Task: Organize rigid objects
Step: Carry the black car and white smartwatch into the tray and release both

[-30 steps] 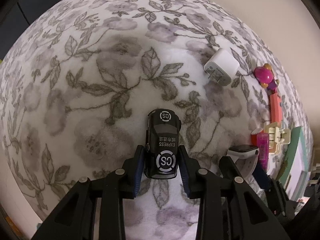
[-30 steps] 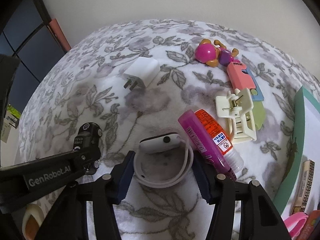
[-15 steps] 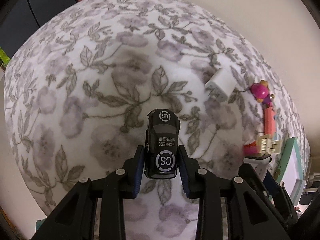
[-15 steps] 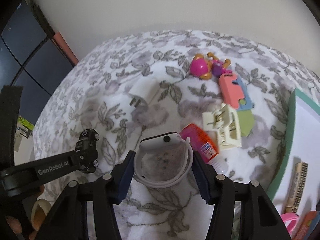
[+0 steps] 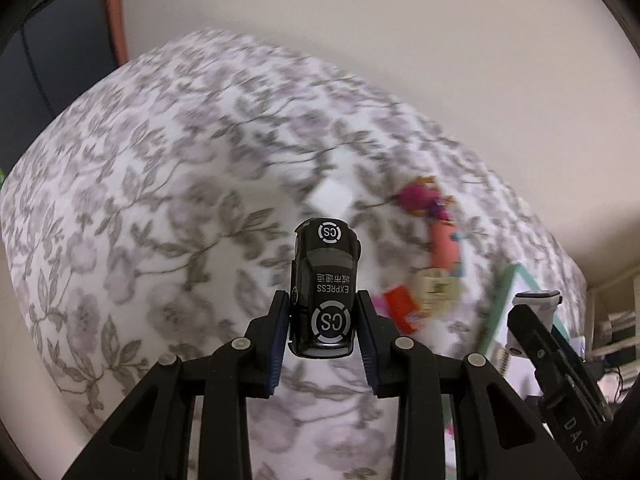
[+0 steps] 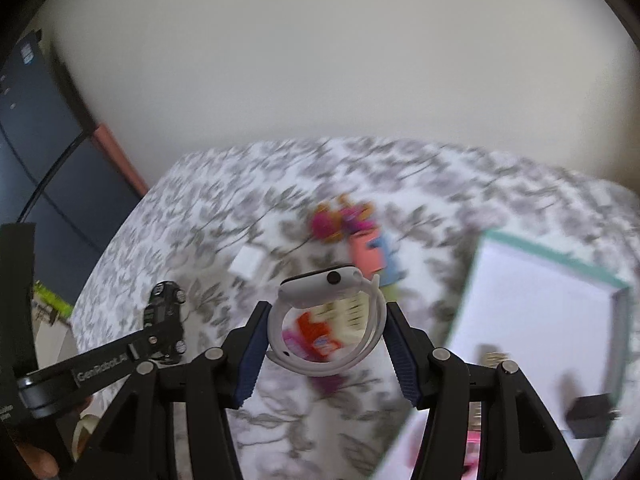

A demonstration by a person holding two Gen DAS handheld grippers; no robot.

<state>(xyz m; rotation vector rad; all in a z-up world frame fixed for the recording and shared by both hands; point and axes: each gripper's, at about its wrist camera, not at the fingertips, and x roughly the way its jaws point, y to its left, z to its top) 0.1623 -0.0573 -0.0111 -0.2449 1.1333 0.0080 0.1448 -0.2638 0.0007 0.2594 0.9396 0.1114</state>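
Floral cloth [image 5: 160,208] bare left, green-rimmed box [image 6: 560,264] right

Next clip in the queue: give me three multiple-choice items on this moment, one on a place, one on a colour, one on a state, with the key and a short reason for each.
1. Where is the toy car?
A. Between the pads of the left tool
B. Inside the green-rimmed box
C. Lying on the floral cloth

2. What colour is the smartwatch and its strap?
A. Black
B. White
C. Pink

3. What state is the right tool in?
A. Open and bare
B. Closed on the red bottle
C. Closed on the smartwatch

Key: 1 A, the black car sits clamped between the blue pads, clear of the cloth. 2 B, case and looped strap are white. 3 C, the strap loop is pinched between the two pads, above the blurred items on the cloth.
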